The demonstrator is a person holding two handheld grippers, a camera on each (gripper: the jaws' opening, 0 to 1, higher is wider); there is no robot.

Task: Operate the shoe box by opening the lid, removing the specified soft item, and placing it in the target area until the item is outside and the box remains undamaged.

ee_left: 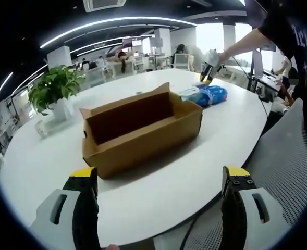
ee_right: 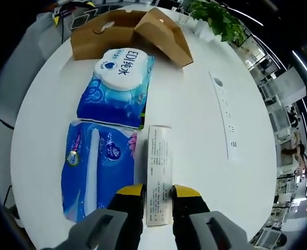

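Box [ee_left: 143, 133] open on the desk [ee_left: 49, 166] — left claw [ee_left: 158, 179] spread wide, empty; right claw [ee_right: 156, 195] pinches a leaflet [ee_right: 158, 182] beside two wipe packs [ee_right: 117, 88].

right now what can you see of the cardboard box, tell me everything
The cardboard box is plain brown corrugated card, long and rectangular, resting on the white round table. It is open at the top, one flap standing up along its far side, and the part of the inside that shows looks empty. In the right gripper view it lies beyond two blue wipe packs. Neither gripper touches it.
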